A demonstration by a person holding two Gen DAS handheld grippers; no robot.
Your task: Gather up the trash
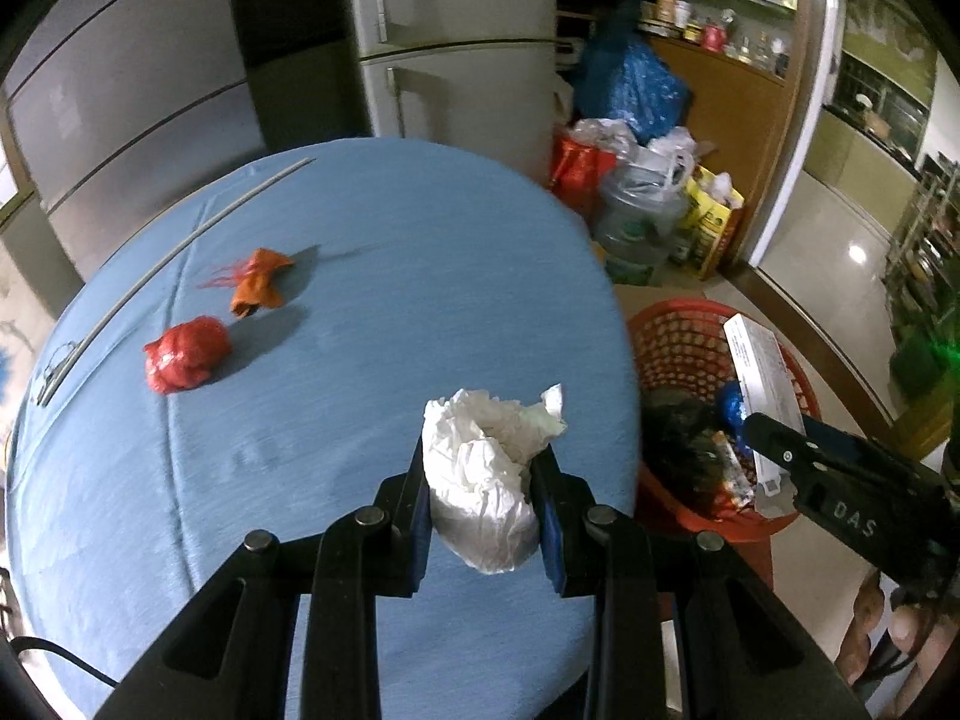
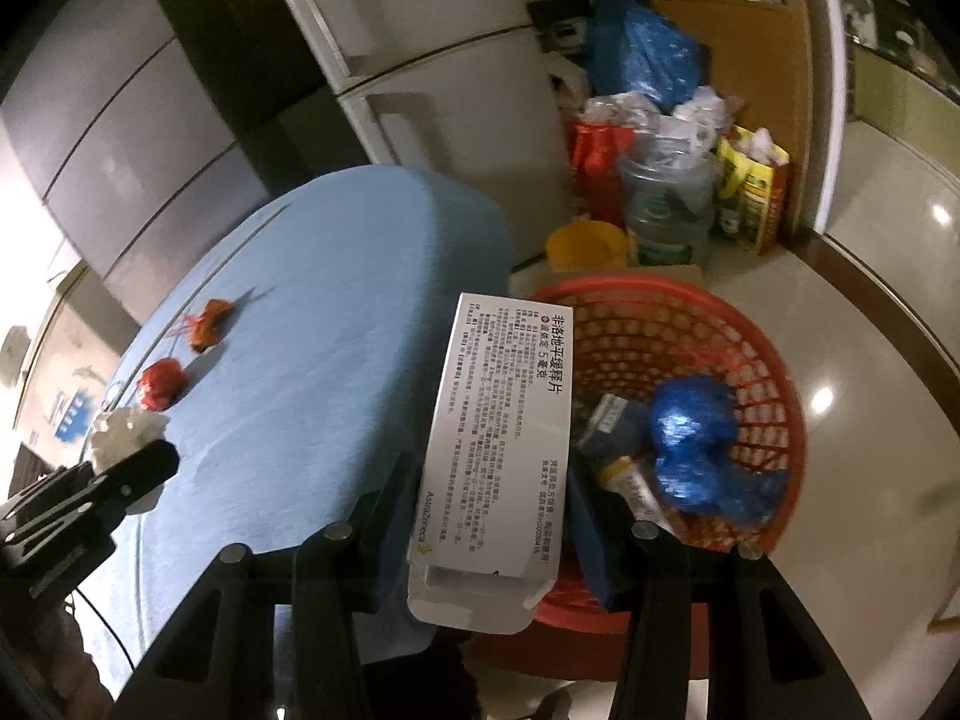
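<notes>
My left gripper [image 1: 483, 480]: matte black linkage arms with long cut-out slots, joined by round grey metal pivot pins; fingers [image 1: 420, 516] faced with dark blue pads. My right gripper [image 2: 489, 504] is built alike, black arms, grey pins, blue-padded fingers [image 2: 591, 540]. From the left wrist view its black side carries pale lettering "DAS" and a small screw.

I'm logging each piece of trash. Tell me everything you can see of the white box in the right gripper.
The white box is a long, flat carton of thin card, printed with dense Chinese text. Its near end flap is open. The right gripper clamps its long sides. It hangs between the blue table and the red basket.
</notes>
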